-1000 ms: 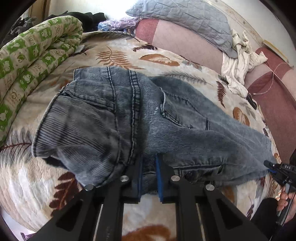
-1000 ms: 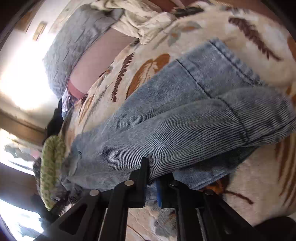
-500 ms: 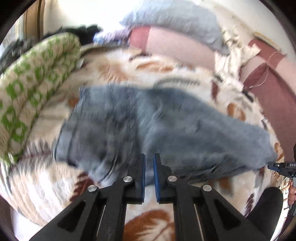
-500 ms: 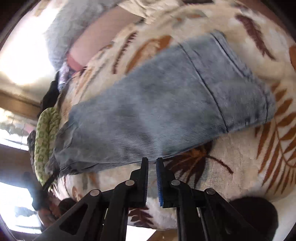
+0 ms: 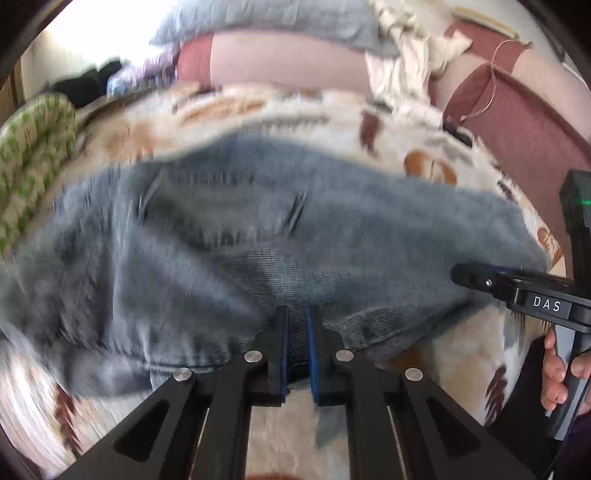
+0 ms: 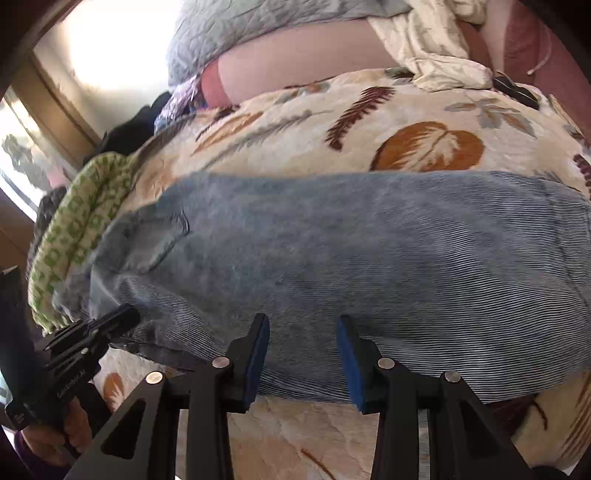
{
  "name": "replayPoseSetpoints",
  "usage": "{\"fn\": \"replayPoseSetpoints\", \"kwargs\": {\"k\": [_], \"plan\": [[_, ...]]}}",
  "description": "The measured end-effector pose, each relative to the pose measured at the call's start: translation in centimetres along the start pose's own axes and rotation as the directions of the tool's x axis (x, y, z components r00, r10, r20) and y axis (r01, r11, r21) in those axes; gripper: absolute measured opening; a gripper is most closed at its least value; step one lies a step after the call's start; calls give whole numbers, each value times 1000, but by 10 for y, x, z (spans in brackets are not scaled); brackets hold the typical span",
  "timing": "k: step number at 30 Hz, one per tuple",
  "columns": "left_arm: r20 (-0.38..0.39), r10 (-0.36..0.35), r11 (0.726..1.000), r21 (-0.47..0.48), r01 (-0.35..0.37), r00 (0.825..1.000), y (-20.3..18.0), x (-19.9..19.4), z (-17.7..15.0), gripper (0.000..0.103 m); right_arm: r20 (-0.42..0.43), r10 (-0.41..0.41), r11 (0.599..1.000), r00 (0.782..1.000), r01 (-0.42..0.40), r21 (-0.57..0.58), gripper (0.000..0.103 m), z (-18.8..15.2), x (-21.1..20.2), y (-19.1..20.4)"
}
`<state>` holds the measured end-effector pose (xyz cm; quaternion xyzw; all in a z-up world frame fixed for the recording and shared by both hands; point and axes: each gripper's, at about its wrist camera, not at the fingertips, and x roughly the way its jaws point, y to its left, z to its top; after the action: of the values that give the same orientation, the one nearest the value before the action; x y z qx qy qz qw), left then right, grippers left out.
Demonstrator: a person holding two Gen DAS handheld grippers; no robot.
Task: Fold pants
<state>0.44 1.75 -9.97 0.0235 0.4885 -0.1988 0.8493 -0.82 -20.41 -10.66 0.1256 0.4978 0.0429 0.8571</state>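
Pants [image 6: 332,251] lay lengthwise left to right across the bedspread [image 6: 332,147], waist left; left gripper [image 5: 296,354] pinched their near edge, right gripper [image 6: 302,354] was opening around it.

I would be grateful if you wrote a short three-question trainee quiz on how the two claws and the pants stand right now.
1. True or false: the left claw is shut on the near edge of the pants.
2. What are the right claw's jaws doing? A) opening, with the pants' edge between the pads but not pinched B) clamped tight on the green patterned quilt C) gripping the grey pillow
3. Fill in: the pants lie on a blanket printed with ____.

Key: 1 true; 2 A; 3 leaves
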Motion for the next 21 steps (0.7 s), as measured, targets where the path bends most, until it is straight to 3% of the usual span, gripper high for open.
{"fn": "replayPoseSetpoints", "kwargs": {"k": [4, 9, 11, 17, 20, 21], "plan": [[14, 1, 999, 50, -1, 1000, -2, -3, -16, 9, 3, -24, 997, 1000, 24, -76, 42, -16, 9, 11], [-20, -13, 1000, 14, 13, 1000, 1, -3, -9, 9, -18, -33, 988, 999, 30, -149, 42, -20, 2, 11], [-11, -22, 1000, -8, 22, 1000, 5, -10, -5, 9, 10, -14, 993, 1000, 15, -114, 42, -15, -7, -2], [115, 37, 998, -58, -31, 993, 25, -40, 19, 12, 136, -155, 988, 979, 151, 37, 42, 13, -43, -71], [124, 97, 991, -99, -85, 987, 42, -38, 30, 27, 130, -212, 974, 969, 198, 114, 42, 28, -42, -105], [118, 130, 987, -113, -117, 984, 48, -35, 32, 28, 124, -221, 969, 967, 203, 142, 42, 33, -39, -117]]}}
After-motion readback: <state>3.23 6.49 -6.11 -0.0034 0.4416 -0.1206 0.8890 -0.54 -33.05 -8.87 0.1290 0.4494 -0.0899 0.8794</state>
